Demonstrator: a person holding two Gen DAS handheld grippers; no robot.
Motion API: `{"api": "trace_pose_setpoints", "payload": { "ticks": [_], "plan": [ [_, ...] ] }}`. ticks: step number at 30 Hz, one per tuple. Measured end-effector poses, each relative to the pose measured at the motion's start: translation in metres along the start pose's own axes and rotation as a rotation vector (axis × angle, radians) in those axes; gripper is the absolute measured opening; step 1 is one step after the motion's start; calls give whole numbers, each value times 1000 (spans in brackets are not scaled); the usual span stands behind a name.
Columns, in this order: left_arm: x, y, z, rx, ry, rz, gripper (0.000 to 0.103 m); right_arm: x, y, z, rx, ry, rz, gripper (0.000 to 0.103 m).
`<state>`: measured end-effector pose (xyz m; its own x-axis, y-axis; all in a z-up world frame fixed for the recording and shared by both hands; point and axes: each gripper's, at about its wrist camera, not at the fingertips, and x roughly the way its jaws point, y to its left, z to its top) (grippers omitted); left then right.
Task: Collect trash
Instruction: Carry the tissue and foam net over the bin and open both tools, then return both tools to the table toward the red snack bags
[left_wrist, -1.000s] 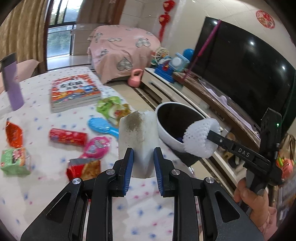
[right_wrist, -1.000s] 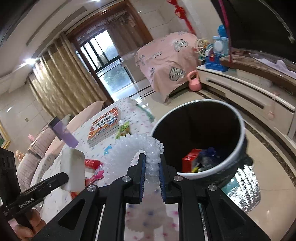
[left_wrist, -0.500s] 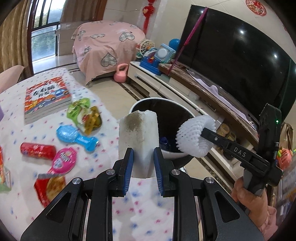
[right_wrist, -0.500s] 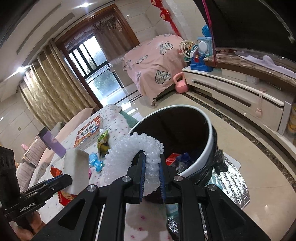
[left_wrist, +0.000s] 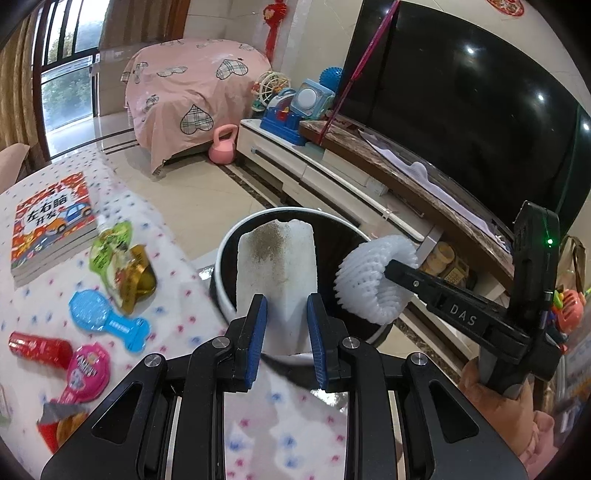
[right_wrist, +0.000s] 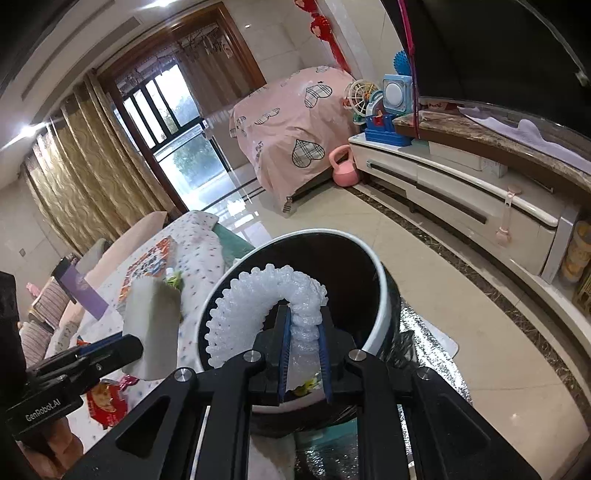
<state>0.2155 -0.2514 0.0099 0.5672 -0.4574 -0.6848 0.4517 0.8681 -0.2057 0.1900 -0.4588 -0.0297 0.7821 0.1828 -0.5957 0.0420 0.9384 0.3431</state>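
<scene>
My left gripper (left_wrist: 283, 314) is shut on a white foam block (left_wrist: 277, 273) with a dirty patch, held upright over the near rim of the round white-rimmed trash bin (left_wrist: 221, 284). My right gripper (right_wrist: 303, 336) is shut on a white foam net sleeve (right_wrist: 258, 299), held over the bin's (right_wrist: 382, 295) open mouth. The sleeve (left_wrist: 373, 280) and the right gripper (left_wrist: 391, 267) also show in the left wrist view, the foam block (right_wrist: 151, 325) in the right wrist view. Wrappers lie on the spotted tablecloth (left_wrist: 177, 258).
On the table lie a book (left_wrist: 51, 221), a green and gold wrapper (left_wrist: 125, 266), a blue plastic piece (left_wrist: 107, 317), a red packet (left_wrist: 37, 347), a pink wrapper (left_wrist: 88, 373). A TV stand (right_wrist: 461, 199) and TV (left_wrist: 461, 96) are beyond the bin, on the tiled floor.
Both grippers have moved forward from over the table to over the bin, still holding the foam block and the net sleeve. The bin now sits closer below them.
</scene>
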Motion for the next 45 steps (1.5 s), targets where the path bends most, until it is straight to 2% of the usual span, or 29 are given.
{"api": "trace_pose_setpoints", "payload": {
  "ticks": [8, 13, 15, 17, 20, 24, 27, 29, 32, 34, 39, 45],
  "plan": [
    [27, -6, 7, 4, 43, 0, 22, 13, -5, 7, -21, 25, -27, 17],
    [40, -4, 5, -9, 82, 7, 26, 23, -9, 9, -26, 47, -36, 18],
    [41, -1, 5, -19, 85, -1, 37, 25, -10, 9, -28, 51, -36, 19],
    [39, -1, 4, -22, 80, 8, 45, 27, -12, 10, -24, 57, -34, 28],
    [35, 0, 2, -23, 72, 7, 48, 25, -16, 11, -8, 55, -23, 41],
    [23, 5, -4, -42, 57, 11, 55, 21, -17, 12, 2, 44, -16, 44],
    [11, 11, -11, -59, 43, 16, 59, 15, -15, 10, 8, 35, -10, 52],
    [2, 17, -19, -76, 39, 21, 61, 11, -12, 6, 18, 29, 7, 66],
    [-10, 25, -31, -98, 39, 17, 63, 5, -4, 0, 21, 18, 23, 80],
    [-21, 32, -43, -117, 35, 22, 65, 1, 3, -6, 24, 16, 38, 86],
    [-47, 51, -63, -147, 20, 60, 73, -6, 21, -26, 42, 20, 74, 89],
    [-76, 81, -89, -208, 2, 94, 74, -9, 47, -47, 33, 41, 113, 90]
  ]
}}
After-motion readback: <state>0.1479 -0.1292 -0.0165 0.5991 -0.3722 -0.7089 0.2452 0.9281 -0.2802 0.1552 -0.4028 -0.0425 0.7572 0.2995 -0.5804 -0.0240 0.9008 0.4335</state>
